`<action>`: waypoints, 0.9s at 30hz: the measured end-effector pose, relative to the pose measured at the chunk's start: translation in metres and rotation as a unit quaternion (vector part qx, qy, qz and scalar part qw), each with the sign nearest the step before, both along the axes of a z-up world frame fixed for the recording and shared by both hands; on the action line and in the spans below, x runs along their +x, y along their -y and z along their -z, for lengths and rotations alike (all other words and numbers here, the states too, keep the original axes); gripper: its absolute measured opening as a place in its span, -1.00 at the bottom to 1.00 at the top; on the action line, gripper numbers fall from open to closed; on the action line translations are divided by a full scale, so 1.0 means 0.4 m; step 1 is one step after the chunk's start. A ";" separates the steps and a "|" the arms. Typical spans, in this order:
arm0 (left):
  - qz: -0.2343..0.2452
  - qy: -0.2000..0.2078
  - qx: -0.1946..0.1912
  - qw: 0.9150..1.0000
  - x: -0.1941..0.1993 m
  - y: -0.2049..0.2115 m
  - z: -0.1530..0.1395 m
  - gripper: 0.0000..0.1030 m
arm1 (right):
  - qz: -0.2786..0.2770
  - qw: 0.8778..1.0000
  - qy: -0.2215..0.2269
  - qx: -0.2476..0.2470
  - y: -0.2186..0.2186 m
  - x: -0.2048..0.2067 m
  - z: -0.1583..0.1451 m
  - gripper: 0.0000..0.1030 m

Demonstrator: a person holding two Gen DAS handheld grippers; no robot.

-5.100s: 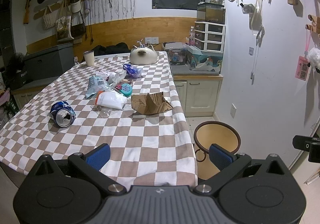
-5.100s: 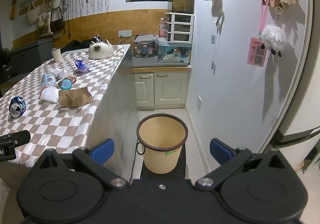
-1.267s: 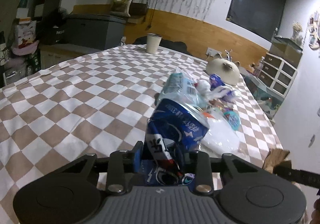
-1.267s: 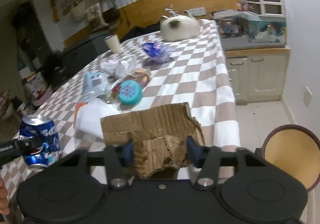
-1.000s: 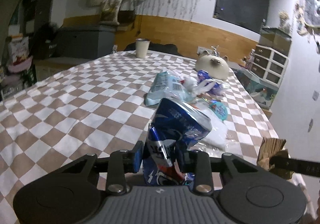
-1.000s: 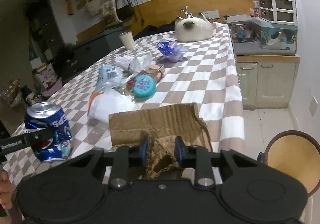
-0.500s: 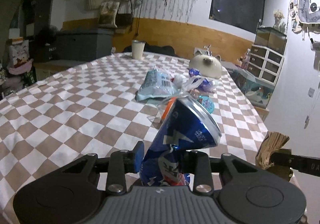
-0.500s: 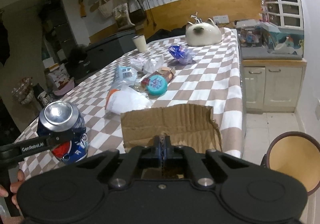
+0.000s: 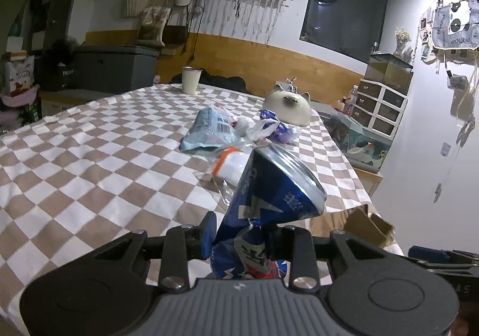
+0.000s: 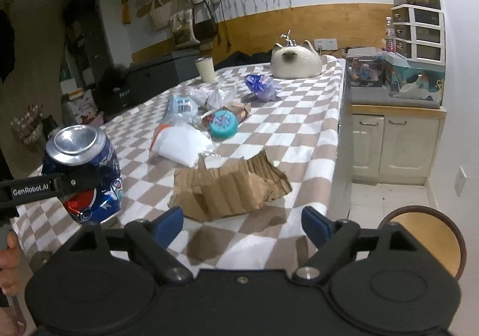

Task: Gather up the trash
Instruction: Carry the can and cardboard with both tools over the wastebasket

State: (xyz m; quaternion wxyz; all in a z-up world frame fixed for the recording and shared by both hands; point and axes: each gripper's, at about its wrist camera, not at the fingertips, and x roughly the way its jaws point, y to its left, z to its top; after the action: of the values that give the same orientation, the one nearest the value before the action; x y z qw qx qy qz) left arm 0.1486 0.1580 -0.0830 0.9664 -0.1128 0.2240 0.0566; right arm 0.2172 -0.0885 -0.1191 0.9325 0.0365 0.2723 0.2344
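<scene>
Crushed can [image 9: 269, 210] clamped in left tool [image 9: 242, 234]; right tool [image 10: 242, 222] opening, empty, over cardboard [image 10: 227, 186]; wrappers [image 10: 191, 114] remain on surface [image 10: 299, 114]; bin [image 10: 425, 234] empty.

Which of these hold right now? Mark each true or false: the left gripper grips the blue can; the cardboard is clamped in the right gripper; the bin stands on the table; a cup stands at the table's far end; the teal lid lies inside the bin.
1. The left gripper grips the crushed blue can. True.
2. The torn cardboard is clamped in the right gripper. False: its jaws are opening and the cardboard lies on the table, beyond the fingertips.
3. The bin stands on the table. False: it is on the floor beside it.
4. A cup stands at the table's far end. True.
5. The teal lid lies inside the bin. False: it is on the table among the wrappers.
</scene>
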 end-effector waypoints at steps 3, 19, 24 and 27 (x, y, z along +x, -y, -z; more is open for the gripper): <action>0.000 -0.002 -0.004 1.000 -0.001 -0.004 0.004 -0.35 | -0.003 1.000 0.004 -0.012 -0.015 0.012 -0.002 0.73; -0.007 -0.015 -0.008 1.000 0.009 -0.028 0.019 -0.35 | -0.002 0.998 -0.051 0.026 -0.046 0.096 0.034 -0.16; -0.006 -0.013 -0.006 1.000 0.002 -0.017 0.011 -0.35 | -0.007 0.999 -0.040 0.010 -0.058 0.085 0.027 -0.30; -0.011 -0.007 -0.006 1.000 -0.010 -0.016 0.000 -0.36 | -0.006 0.999 -0.031 0.008 -0.055 0.074 0.017 -0.31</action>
State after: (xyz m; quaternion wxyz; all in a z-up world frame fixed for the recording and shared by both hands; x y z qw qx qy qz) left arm 0.1447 0.1642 -0.0830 0.9634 -0.1205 0.2298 0.0668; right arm 0.2466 -0.0666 -0.1259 0.9218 0.0492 0.2994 0.2412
